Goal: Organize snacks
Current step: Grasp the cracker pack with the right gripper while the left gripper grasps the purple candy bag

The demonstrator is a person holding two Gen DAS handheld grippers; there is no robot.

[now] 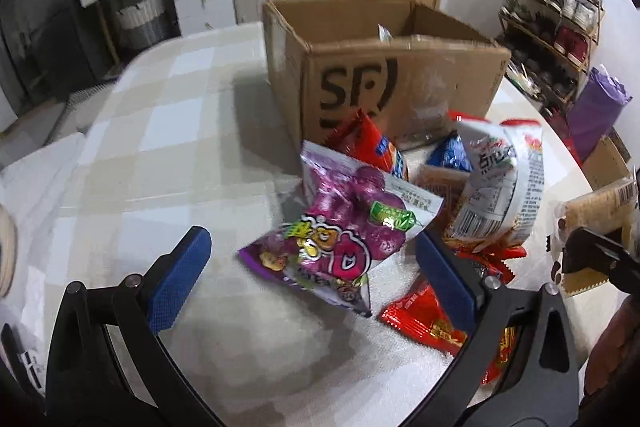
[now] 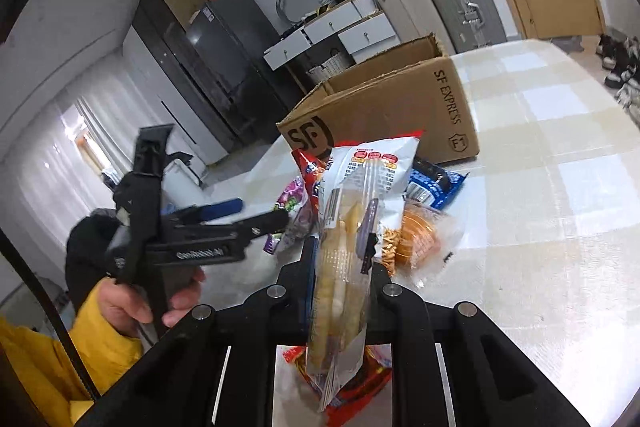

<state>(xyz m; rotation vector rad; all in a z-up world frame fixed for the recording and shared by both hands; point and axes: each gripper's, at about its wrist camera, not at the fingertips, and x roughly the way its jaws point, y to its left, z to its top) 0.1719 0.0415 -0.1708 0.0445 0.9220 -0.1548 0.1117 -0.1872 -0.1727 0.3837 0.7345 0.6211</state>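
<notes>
Box [image 1: 384, 75] contents mostly hidden

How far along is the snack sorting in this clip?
Early. One packet corner shows inside the SF cardboard box. In hand: the right gripper is shut on a clear biscuit packet. The left gripper is open at the purple grape candy bag. The remaining snack pile stays on the table.

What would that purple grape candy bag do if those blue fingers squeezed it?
The purple bag looks like thin, crinkled, shiny film, so it would probably buckle and could slip. It seems puffy and light, likely sliding across the tablecloth if nudged.
</notes>
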